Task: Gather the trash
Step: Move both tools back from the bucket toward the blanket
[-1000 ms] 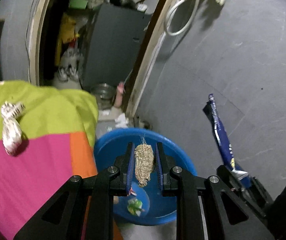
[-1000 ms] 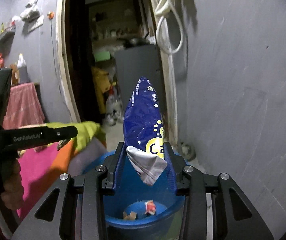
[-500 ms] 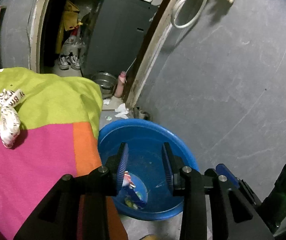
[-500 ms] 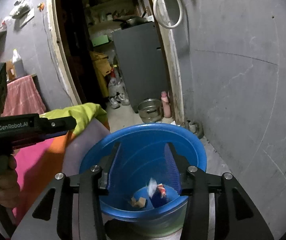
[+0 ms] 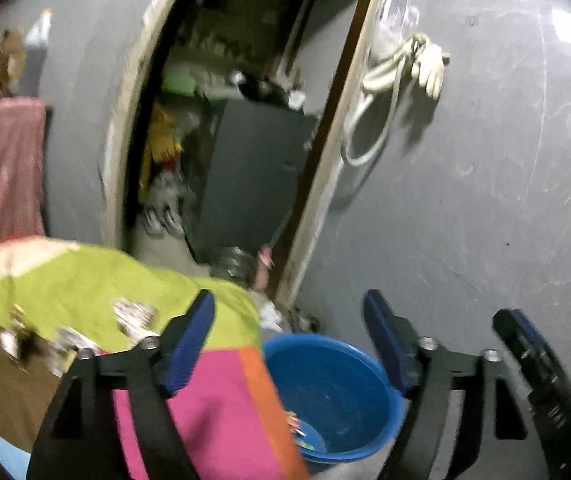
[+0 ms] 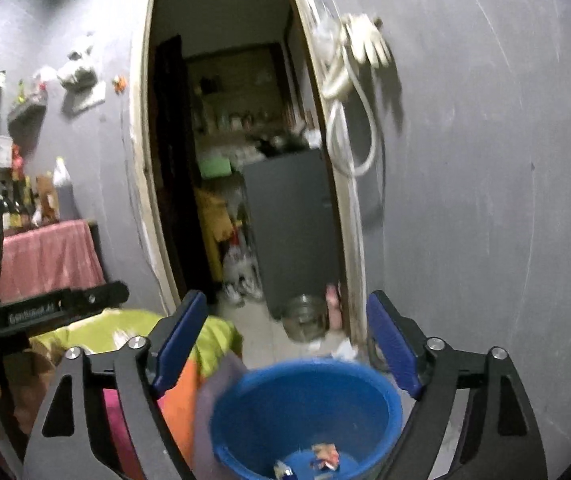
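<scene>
A blue plastic bucket (image 5: 337, 384) stands on the floor by the grey wall; it also shows in the right wrist view (image 6: 305, 408) with wrappers (image 6: 325, 454) at its bottom. My left gripper (image 5: 289, 340) is open wide and empty, above the table's corner and the bucket. My right gripper (image 6: 287, 340) is open wide and empty above the bucket. Crumpled wrappers (image 5: 133, 316) lie on the green part of the tablecloth (image 5: 85, 284), left of the left gripper. More trash (image 5: 21, 340) lies further left, blurred.
The table with the green, pink and orange cloth (image 5: 221, 408) is left of the bucket. A doorway (image 6: 245, 184) opens ahead with a grey cabinet (image 6: 293, 224), a metal bowl (image 6: 305, 316) and shoes. A white hose (image 6: 349, 92) hangs on the wall.
Both grippers let go of their trash over the bucket, opened wider, and lifted and tilted up. The blue packet and the brown bundle are gone from the fingers.
</scene>
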A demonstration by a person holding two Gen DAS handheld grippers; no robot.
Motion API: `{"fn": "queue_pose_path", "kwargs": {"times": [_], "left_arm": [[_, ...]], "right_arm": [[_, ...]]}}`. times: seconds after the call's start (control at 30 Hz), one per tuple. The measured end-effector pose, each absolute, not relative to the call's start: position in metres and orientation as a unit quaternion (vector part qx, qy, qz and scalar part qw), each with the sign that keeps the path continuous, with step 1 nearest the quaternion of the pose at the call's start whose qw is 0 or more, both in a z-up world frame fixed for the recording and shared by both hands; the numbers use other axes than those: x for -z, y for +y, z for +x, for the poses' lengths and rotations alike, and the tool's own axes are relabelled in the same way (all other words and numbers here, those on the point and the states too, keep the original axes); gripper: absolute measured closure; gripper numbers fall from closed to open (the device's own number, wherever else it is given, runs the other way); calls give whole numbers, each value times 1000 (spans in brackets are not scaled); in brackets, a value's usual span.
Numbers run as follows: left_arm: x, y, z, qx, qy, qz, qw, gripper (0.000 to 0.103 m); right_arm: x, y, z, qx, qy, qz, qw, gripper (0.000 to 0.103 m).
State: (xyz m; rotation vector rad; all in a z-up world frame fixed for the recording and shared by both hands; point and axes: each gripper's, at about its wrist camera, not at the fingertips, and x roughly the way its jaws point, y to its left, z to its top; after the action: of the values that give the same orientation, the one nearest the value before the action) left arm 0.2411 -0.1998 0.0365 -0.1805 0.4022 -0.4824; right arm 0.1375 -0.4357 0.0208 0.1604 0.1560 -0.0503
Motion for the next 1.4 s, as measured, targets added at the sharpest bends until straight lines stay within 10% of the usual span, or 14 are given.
{"fn": "queue_pose_path", "kwargs": {"times": [0.17, 0.6, 1.4], "left_arm": [[-59, -158, 215, 214, 146, -92, 962, 12], [-87, -59, 162, 142, 62, -88, 984, 2], [11, 29, 219, 51, 179, -77, 980, 2]], "right_arm": [[-49, -408, 130, 7, 35, 78, 996, 0], [-82, -325, 110, -44, -53, 52, 996, 0], [-15, -240, 199, -100, 12, -12, 995, 0]]}}
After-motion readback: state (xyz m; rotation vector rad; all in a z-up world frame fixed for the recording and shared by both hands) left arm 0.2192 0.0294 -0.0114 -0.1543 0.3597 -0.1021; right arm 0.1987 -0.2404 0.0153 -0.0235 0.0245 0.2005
